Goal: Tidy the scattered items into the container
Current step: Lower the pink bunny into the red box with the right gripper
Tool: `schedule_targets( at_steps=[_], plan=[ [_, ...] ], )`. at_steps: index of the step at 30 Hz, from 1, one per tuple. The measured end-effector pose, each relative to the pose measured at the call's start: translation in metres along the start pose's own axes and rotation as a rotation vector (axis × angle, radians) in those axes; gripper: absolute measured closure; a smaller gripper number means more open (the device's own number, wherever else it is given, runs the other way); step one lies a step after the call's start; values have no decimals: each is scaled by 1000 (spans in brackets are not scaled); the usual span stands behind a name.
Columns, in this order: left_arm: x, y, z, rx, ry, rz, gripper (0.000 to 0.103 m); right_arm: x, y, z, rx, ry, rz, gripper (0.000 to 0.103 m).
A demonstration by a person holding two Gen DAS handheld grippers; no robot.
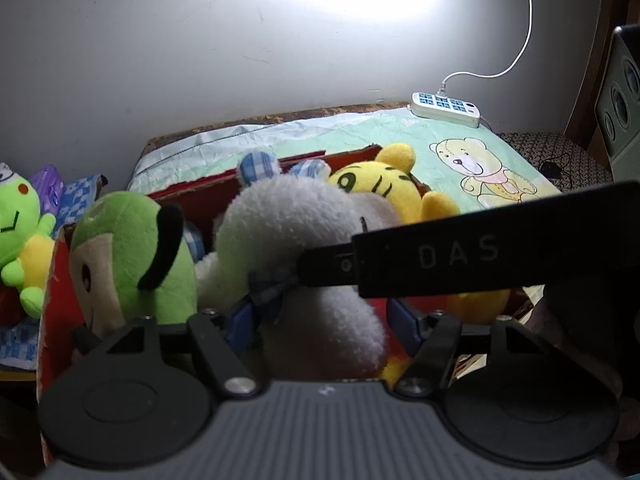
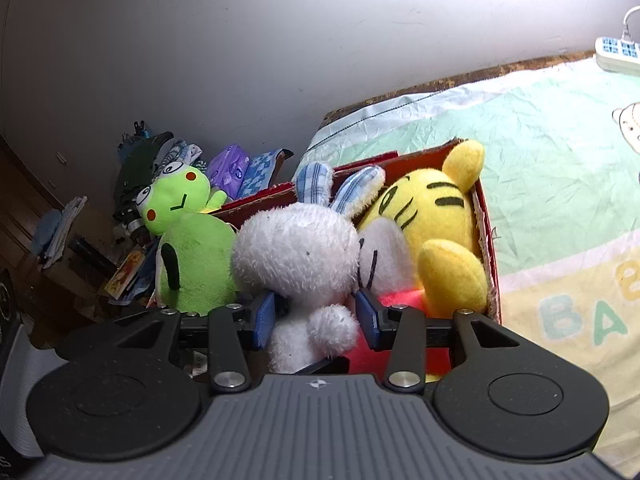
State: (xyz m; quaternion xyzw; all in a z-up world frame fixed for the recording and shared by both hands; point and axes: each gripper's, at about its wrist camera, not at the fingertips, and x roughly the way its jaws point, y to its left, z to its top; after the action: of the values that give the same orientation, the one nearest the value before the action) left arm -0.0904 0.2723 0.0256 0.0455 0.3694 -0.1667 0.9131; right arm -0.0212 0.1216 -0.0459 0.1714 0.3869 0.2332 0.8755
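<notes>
A red cardboard box [image 1: 192, 194] [image 2: 486, 232] stands on the bed and holds three plush toys. A green plush [image 1: 132, 248] [image 2: 196, 260] is at its left and a yellow tiger [image 1: 376, 178] [image 2: 432, 208] at its right. Between them sits a white bunny [image 1: 288, 220] [image 2: 296, 248] with blue checked ears. My right gripper [image 2: 316, 316] is shut on the bunny's body, blue pads pressing both sides. One of its black fingers [image 1: 440, 256] crosses the left wrist view to the bunny's neck. My left gripper [image 1: 322, 320] is open, its pads flanking a white limb.
A green frog plush [image 1: 20, 220] [image 2: 176, 200] lies outside the box to the left, among packets and clutter [image 2: 232, 170]. A bear-print sheet [image 1: 480, 168] covers the bed to the right. A power strip [image 1: 446, 108] [image 2: 616, 54] lies by the wall, with a speaker [image 1: 620, 100] beyond.
</notes>
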Motion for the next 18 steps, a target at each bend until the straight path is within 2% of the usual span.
schedule_targets(
  at_steps=[2,9,10,13,18],
  plan=[
    [-7,1,1,-3,-19,3,33,-6,3,2,-22,-16,-23,54],
    [-27,8,1,-31,-55,24,28,-22,9,8,-46,-86,-29,56],
    [-29,9,2,-37,-58,33,27,-21,11,8,-51,-86,-25,61],
    [-35,15,4,-59,-64,54,21,-10,17,8,-64,-63,-16,66],
    [-39,19,6,-84,-59,83,21,1,18,7,-62,-46,-12,67]
  ],
)
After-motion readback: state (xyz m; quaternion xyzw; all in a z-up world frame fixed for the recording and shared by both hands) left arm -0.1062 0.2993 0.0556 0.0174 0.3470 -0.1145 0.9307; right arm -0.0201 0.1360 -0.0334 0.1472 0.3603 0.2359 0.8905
